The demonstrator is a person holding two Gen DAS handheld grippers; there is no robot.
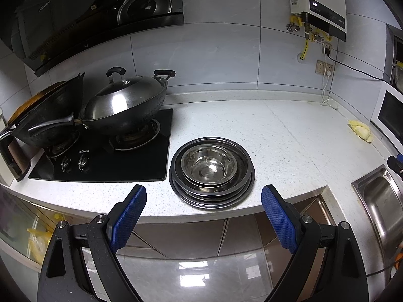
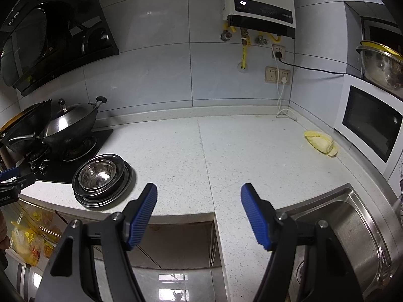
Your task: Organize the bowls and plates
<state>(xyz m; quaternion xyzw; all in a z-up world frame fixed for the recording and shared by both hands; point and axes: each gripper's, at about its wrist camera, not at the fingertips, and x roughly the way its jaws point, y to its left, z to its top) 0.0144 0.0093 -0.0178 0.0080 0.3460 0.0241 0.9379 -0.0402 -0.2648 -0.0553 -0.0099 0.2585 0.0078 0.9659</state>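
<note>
A stack of steel plates with nested steel bowls on top sits near the front edge of the white counter, right of the hob. The same stack with its bowls shows at the left of the right wrist view. My left gripper is open and empty, held in front of the stack, off the counter edge. My right gripper is open and empty, over the counter front, well right of the stack.
A black gas hob carries a lidded wok and a pan. A steel sink lies at the right. A yellow cloth-like thing lies by the microwave. Water heater hangs on the wall.
</note>
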